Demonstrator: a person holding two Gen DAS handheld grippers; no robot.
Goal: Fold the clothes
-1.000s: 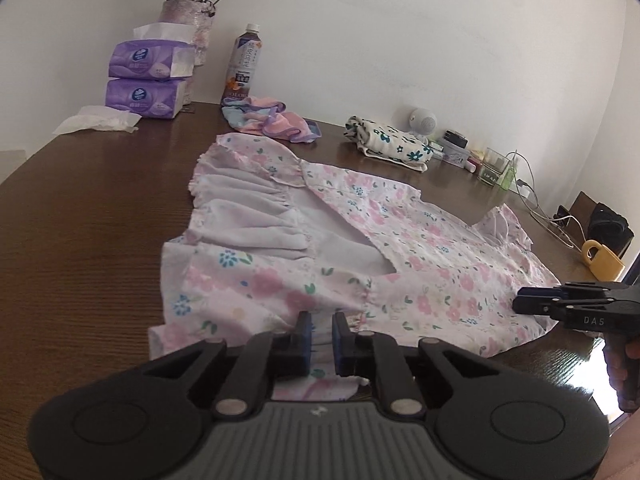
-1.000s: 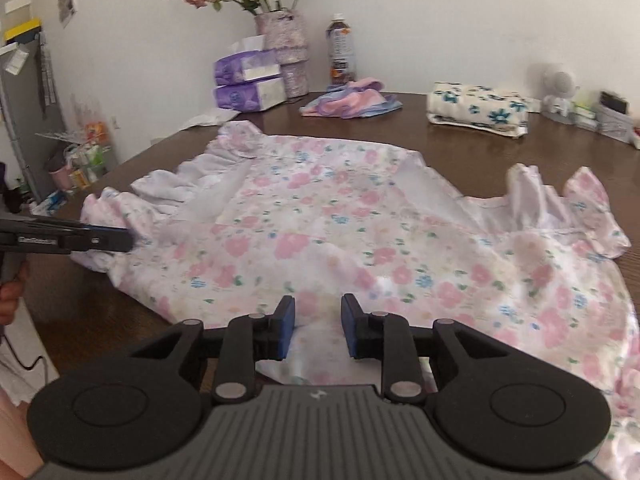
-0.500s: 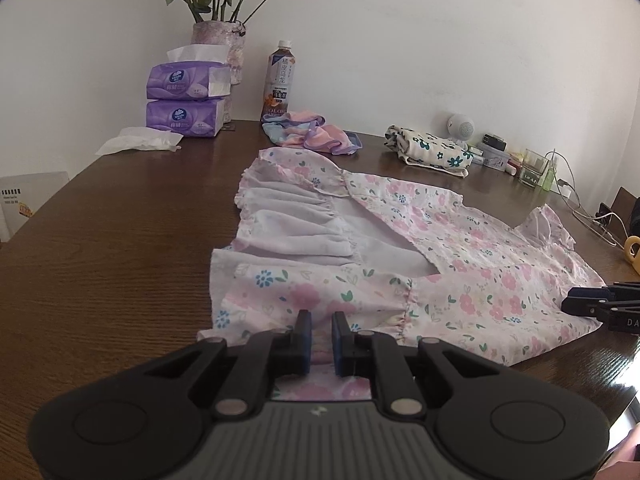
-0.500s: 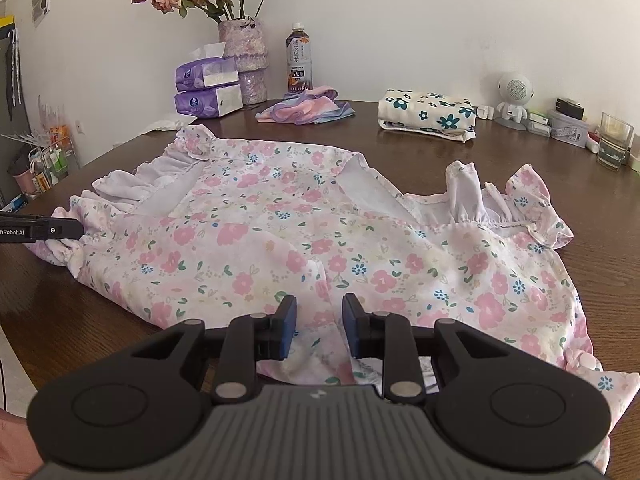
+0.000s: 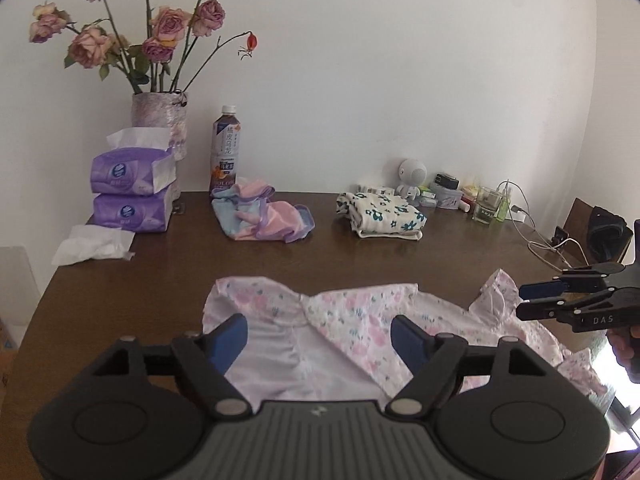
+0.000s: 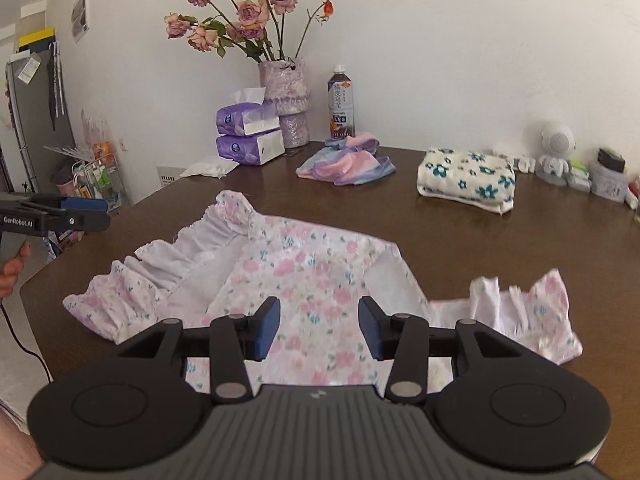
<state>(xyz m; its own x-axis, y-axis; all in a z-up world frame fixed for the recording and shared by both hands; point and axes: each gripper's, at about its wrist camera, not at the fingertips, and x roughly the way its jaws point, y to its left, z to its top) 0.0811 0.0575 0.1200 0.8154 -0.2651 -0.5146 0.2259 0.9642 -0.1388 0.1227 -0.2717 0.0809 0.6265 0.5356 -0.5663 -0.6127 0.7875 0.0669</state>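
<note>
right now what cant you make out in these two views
- Near hem of the floral dress: hidden behind each gripper's body, both wrist views.
- Bottle label: print too small to read.
- Small items by the glass: too small to identify.
- Dress's right ruffle: blurred, right wrist view.

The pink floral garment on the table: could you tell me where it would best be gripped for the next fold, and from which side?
Probably the ruffled sleeve of the floral garment, sticking out flat on the table on its right. The right gripper, jaws opening and holding nothing, could come in from the near edge, pinch the ruffle's outer edge and carry it inward.
</note>
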